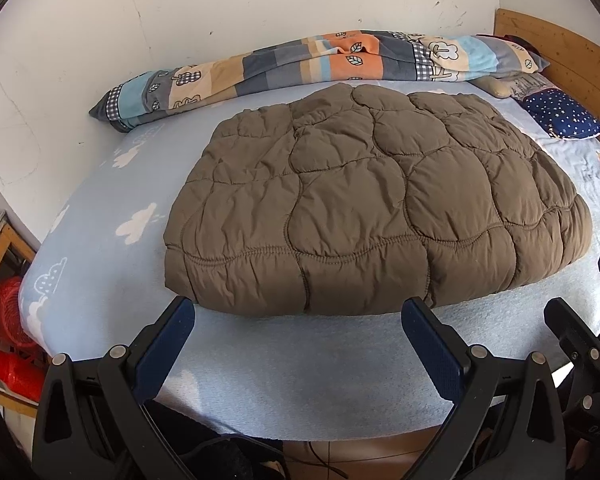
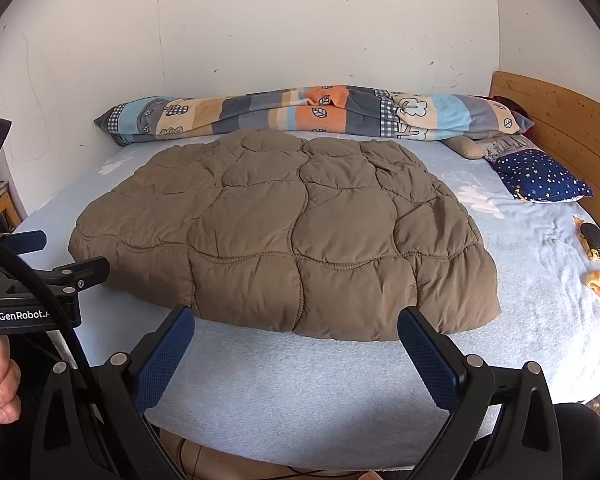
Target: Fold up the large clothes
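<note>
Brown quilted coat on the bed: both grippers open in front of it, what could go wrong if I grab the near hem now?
1. The brown quilted coat is thick and already doubled; the open left gripper may pinch only the top layer, so the fold could slip apart.
2. The right gripper sits close beside the left one; they might collide.
3. Dragging could bunch the blue sheet or push the coat into the patterned blanket.

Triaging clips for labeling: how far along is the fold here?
Done, by the look of it: the brown quilted coat lies on the bed as a compact padded bundle, no sleeves or hood sticking out. In hand: nothing; left gripper and right gripper hang short of its near edge, jaws open and empty. Left: possibly one more fold or tidying; cannot tell.
</note>
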A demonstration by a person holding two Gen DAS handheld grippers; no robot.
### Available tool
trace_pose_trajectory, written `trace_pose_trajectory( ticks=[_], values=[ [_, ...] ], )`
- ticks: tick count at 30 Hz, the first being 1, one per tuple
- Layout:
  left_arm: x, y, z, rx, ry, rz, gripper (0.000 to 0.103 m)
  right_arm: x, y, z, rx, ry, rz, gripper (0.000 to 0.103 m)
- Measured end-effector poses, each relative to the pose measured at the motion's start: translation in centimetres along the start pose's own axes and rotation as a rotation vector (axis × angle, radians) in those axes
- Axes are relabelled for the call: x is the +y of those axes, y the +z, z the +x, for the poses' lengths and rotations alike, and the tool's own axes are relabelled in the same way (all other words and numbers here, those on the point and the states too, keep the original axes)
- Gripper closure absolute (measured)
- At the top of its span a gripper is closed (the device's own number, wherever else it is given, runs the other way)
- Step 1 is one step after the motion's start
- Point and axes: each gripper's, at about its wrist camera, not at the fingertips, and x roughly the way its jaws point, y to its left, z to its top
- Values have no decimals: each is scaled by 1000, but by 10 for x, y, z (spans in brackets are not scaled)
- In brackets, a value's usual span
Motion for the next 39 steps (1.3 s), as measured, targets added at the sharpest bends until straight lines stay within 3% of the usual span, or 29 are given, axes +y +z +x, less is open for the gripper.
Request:
trace_pose_trajectory(
  ticks=[39],
  values=[
    [2, -1, 5, 20, 3, 3, 0, 2, -1, 2, -1, -2, -3, 0]
  ],
)
